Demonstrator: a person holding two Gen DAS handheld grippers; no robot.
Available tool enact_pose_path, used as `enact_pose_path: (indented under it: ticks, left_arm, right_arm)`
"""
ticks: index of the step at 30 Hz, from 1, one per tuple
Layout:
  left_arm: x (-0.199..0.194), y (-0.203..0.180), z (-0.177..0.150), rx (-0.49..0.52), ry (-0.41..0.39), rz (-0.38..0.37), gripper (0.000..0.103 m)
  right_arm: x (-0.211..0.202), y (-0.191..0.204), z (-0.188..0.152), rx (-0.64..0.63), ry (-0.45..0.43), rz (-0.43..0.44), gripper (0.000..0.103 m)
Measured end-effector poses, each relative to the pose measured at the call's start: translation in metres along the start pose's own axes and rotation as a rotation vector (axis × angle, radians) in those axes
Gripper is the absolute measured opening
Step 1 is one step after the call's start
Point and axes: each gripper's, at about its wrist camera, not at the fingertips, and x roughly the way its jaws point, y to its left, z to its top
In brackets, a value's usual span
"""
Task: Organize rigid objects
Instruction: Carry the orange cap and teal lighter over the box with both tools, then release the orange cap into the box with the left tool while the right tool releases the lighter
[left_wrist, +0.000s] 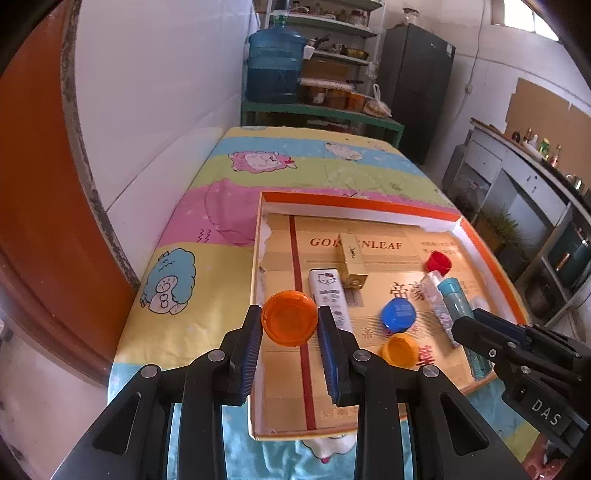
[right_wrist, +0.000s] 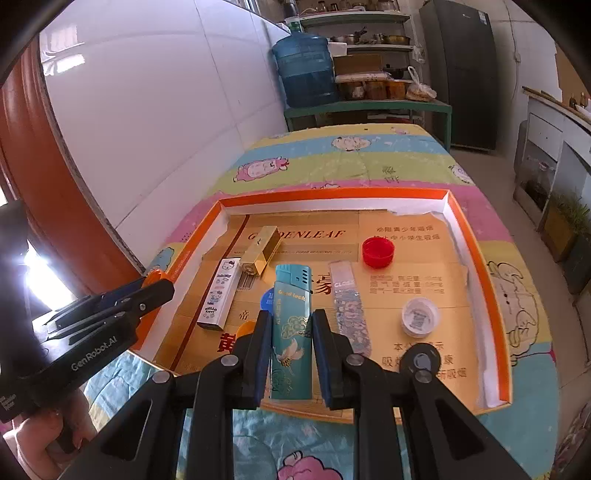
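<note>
At the far left, the left gripper (left_wrist: 290, 325) has its fingers (left_wrist: 251, 343) closed on an orange cap (left_wrist: 290, 318), held over the left edge of the orange-rimmed tray (right_wrist: 332, 192), which lies on the cartoon-print cloth of the counter (right_wrist: 369, 155). Inside the tray, going rightward, a white Hello Kitty box (right_wrist: 218, 295) lies beside a gold box (right_wrist: 260, 251) set at a slant. Next come a blue cap (left_wrist: 399, 314) and a smaller orange cap (left_wrist: 400, 349) just in front of it. At the middle, the right gripper (right_wrist: 291, 354) clamps a teal lighter (right_wrist: 291, 332), gripped by its sides and held above the tray's near edge. Beside it lies a clear patterned tube (right_wrist: 349, 306), then a red cap (right_wrist: 377, 252) farther back and a white cap (right_wrist: 420, 317) nearer the right wall.
</note>
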Motion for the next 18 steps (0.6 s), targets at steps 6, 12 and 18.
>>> enact_pose_path:
  ticks: [6, 12, 18]
  left_arm:
    - [0.012, -0.002, 0.002, 0.018, 0.019, 0.006, 0.031]
    - [0.023, -0.005, 0.002, 0.033, 0.031, 0.015, 0.031]
    - [0.028, -0.011, 0.003, 0.054, 0.026, 0.02, 0.031]
  right_arm:
    - [0.011, -0.001, -0.001, 0.006, 0.018, 0.001, 0.022]
    - [0.017, -0.003, -0.002, 0.01, 0.029, -0.008, 0.022]
    - [0.023, -0.004, -0.003, 0.013, 0.037, -0.014, 0.022]
